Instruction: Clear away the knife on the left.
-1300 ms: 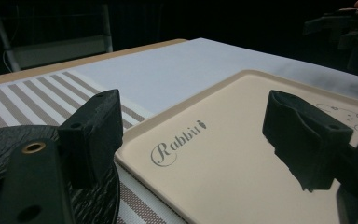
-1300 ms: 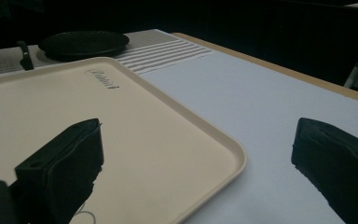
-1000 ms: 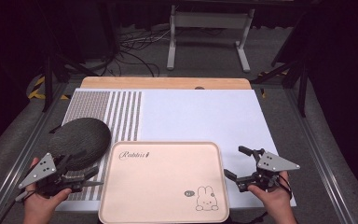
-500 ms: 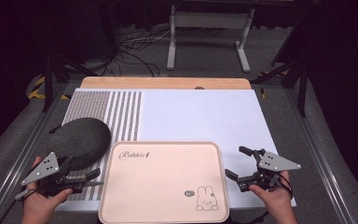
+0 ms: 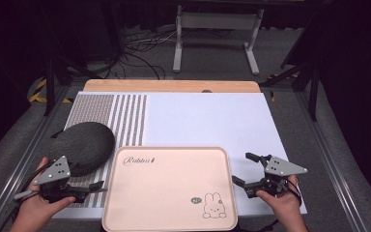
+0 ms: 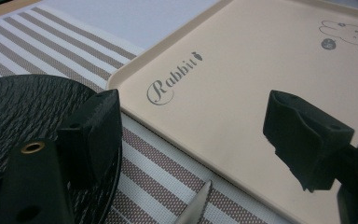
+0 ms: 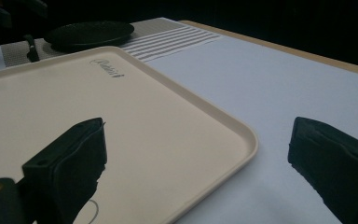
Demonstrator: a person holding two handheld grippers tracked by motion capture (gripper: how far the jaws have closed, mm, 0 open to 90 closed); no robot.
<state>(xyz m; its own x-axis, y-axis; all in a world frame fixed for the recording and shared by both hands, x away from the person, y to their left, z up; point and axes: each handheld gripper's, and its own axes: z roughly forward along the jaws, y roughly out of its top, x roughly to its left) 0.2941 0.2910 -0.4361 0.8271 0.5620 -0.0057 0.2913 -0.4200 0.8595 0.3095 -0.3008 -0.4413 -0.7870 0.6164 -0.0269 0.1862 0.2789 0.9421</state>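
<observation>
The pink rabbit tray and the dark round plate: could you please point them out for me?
pink rabbit tray (image 5: 169, 193), high view, bare middle of its surface.
dark round plate (image 5: 84, 140), high view, middle of its textured top.

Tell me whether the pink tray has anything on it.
Empty. The tray shows only its printed word and rabbit drawing; the dark plate sits beside it on the striped mat, apart from its rim.

Left tongs (image 5: 89, 187) gripped in the left hand (image 5: 41, 205) at the near left, jaws spread wide and aimed rightward, grey plate tilted on top. Right tongs (image 5: 244, 170) gripped in the right hand (image 5: 282, 203) at the near right, jaws parted wide and aimed leftward, one nearer than the other. Both forearms entering from the bottom edge, held low, well apart.
</observation>
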